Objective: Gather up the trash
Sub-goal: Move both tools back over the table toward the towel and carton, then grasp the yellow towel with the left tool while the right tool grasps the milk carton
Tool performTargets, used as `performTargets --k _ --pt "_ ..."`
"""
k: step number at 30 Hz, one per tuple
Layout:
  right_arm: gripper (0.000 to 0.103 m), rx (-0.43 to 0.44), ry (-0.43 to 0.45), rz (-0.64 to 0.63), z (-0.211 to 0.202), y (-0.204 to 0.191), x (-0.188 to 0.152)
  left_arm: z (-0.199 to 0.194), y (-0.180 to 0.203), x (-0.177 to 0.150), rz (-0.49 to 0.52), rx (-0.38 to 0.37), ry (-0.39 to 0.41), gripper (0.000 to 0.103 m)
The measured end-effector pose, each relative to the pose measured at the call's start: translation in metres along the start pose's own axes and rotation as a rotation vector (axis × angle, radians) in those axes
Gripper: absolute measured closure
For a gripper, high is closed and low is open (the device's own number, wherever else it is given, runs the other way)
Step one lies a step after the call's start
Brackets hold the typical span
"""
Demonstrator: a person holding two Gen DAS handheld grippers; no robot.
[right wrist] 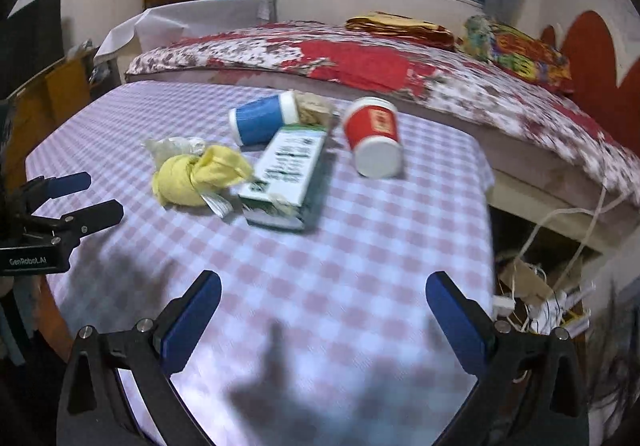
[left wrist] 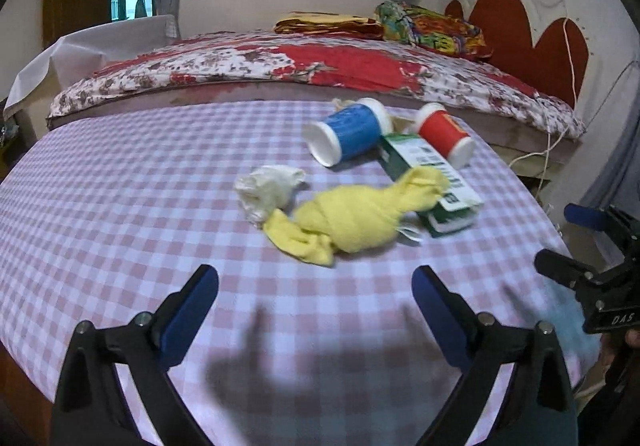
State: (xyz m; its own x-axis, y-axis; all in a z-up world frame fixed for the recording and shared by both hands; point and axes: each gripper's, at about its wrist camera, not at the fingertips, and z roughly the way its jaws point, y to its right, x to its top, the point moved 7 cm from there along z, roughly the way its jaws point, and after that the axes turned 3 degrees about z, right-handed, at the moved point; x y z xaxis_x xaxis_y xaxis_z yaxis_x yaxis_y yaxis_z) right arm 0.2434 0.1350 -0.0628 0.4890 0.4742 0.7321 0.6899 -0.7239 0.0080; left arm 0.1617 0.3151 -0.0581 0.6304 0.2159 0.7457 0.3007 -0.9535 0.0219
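Observation:
Trash lies on a pink checked tablecloth (left wrist: 120, 206): a knotted yellow cloth (left wrist: 352, 218) (right wrist: 196, 176), a crumpled white tissue (left wrist: 268, 190), a green and white carton (left wrist: 432, 182) (right wrist: 292, 170), a blue paper cup on its side (left wrist: 348, 132) (right wrist: 260, 120) and a red paper cup on its side (left wrist: 442, 134) (right wrist: 374, 136). My left gripper (left wrist: 316, 286) is open and empty, just short of the yellow cloth. My right gripper (right wrist: 324, 292) is open and empty, nearer than the carton and red cup. Each gripper shows in the other's view, the right one (left wrist: 576, 242) and the left one (right wrist: 84, 196).
A bed with a red floral cover (left wrist: 320, 62) runs behind the table, with folded cloths (left wrist: 432, 28) on it. Cables and clutter (right wrist: 548, 298) fill the gap past the table's right edge. A white-draped piece of furniture (left wrist: 80, 50) stands at the back left.

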Motion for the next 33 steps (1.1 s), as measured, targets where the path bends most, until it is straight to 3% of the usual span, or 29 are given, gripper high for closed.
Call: performTargets --k 12,13,15,17,29,32,33 --pt "0.000 0.030 -0.053 -0.012 0.076 -0.023 0.031 0.028 -0.014 0.005 -0.038 -0.017 -0.018 0.006" --pt "0.001 0.030 -0.053 -0.011 0.078 -0.022 0.032 0.029 -0.013 0.005 -0.035 -0.020 -0.022 0.006" --pt "0.014 0.021 -0.055 -0.008 0.081 -0.017 0.034 0.034 -0.010 0.006 -0.028 -0.034 -0.034 0.006" --pt "0.018 0.003 -0.053 0.024 0.080 -0.004 0.034 0.036 -0.005 0.008 -0.018 -0.043 -0.035 0.006" --pt "0.019 0.076 -0.058 0.029 0.094 0.003 0.045 0.065 0.014 0.021 0.006 -0.091 -0.091 0.013" --pt "0.046 0.090 -0.069 0.029 0.095 0.005 0.046 0.065 0.014 0.026 0.005 -0.091 -0.087 0.013" --pt "0.046 0.090 -0.072 0.032 0.094 0.008 0.044 0.066 0.015 0.027 0.004 -0.090 -0.089 0.013"
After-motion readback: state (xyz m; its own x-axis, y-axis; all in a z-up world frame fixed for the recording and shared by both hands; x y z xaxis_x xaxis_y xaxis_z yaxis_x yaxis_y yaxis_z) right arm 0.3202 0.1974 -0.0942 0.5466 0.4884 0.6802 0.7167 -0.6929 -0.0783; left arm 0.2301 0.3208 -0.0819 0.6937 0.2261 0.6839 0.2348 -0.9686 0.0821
